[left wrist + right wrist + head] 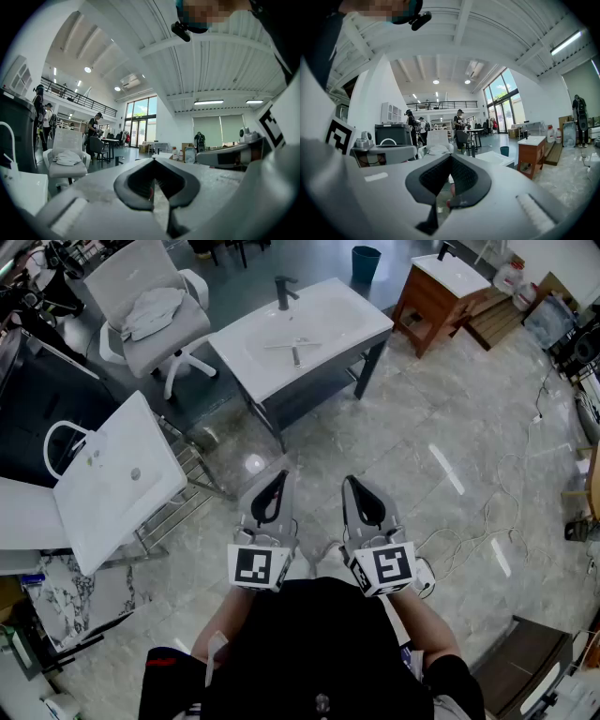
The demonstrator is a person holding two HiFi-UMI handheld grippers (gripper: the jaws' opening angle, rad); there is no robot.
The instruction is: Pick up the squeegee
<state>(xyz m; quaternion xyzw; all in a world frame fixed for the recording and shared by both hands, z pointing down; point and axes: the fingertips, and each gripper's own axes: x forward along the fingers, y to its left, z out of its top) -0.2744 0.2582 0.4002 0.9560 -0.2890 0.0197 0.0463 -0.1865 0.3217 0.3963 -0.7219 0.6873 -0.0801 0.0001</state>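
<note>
The squeegee [295,348] lies in the basin of a white sink top [347,320] that stands on a dark frame, far ahead of me in the head view. It is a thin light bar with a short handle. Both grippers are held close to my body over the marble floor, well short of that sink. My left gripper [279,476] is shut with nothing in it, its jaws meeting in a narrow slit [153,160]. My right gripper [352,481] beside it is also shut and empty [450,158]. Neither gripper view shows the squeegee.
A black faucet [283,292] rises at the sink's back edge. A white chair [150,310] with a cloth stands to the left, and a second white basin [117,479] leans on a wire rack. A wooden vanity [441,292], a teal bin [366,261] and floor cables [487,512] lie right.
</note>
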